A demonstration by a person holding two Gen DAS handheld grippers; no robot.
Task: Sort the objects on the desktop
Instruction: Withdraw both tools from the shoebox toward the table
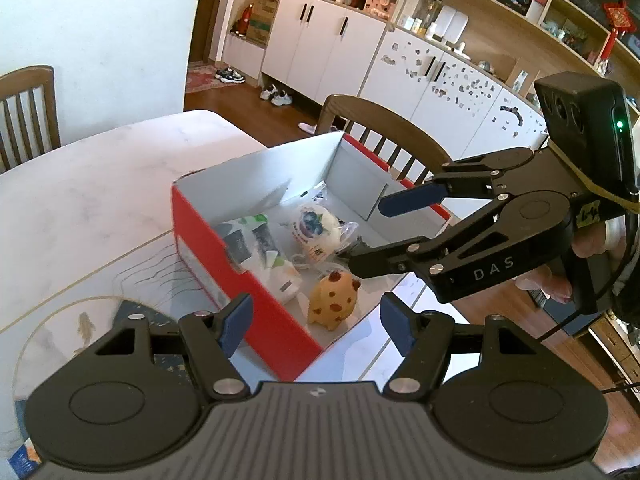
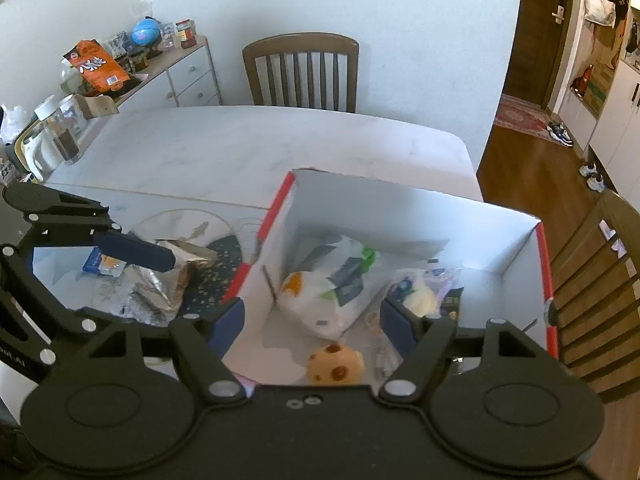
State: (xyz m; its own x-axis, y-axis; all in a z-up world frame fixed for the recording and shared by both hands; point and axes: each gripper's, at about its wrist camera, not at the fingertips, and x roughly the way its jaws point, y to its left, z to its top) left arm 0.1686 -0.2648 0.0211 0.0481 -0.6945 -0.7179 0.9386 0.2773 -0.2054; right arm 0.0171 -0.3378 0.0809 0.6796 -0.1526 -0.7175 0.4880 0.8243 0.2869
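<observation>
Both grippers hang above a red box (image 1: pixel 224 252) with a white inside that stands on the pale marble counter (image 1: pixel 100 184). In the left wrist view the left gripper (image 1: pixel 316 326) fills the bottom of the frame, tilted downward, its two blue-padded fingers (image 1: pixel 236 326) spread apart with nothing between them, framing the near corner of the box. The right gripper (image 1: pixel 370 228) enters from the right edge of that frame at mid-height, also angled down over the box, its jaws apart and empty; a hand (image 1: pixel 592 240) wraps its handle at the far right. In the right wrist view the right gripper (image 2: pixel 312 322) sits at the bottom centre, fingers parted over the open box (image 2: pixel 400 204), while the left gripper (image 2: pixel 136 254) reaches in from the left edge, one blue finger showing above the clutter outside the box. Inside the box lie a white plastic packet (image 2: pixel 320 300) at centre, a bagged round white item (image 1: pixel 316 230) towards the far wall, and a yellow spotted toy (image 1: pixel 334 300) nearest the lower edge. On the counter left of the box, in the right wrist view, rest a crumpled silver foil bag (image 2: pixel 160 284) and a small blue packet (image 2: pixel 102 264), lying on a dark patterned mat (image 2: pixel 212 276).
</observation>
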